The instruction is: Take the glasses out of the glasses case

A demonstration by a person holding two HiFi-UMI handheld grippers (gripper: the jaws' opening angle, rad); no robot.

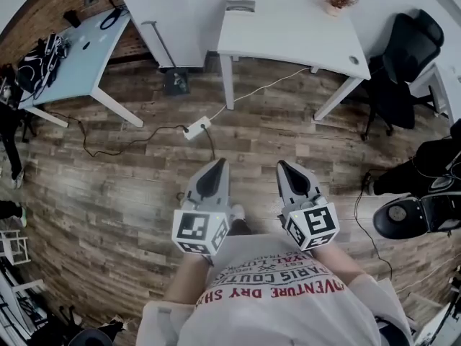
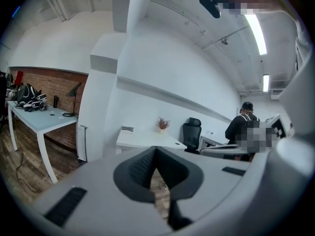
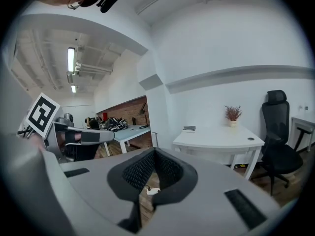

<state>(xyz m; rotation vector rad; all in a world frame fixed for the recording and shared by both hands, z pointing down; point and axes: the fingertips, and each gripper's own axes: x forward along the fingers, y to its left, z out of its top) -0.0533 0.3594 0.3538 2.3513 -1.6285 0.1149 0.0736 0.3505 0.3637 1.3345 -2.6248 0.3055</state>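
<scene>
Tools come first: the left tool [image 1: 214, 173] and the right tool [image 1: 290, 173] each have their jaws closed on nothing. They sit side by side at lower middle of the head view, close to the person's chest, probably a resting carry before any approach. A brown wood-plank floor [image 1: 108, 193] fills the frame. A white rectangular worktop [image 1: 288, 31] stands at upper middle, well apart. No glasses case is identifiable; a small flat grey object [image 1: 240, 6] on that worktop may be it.
</scene>
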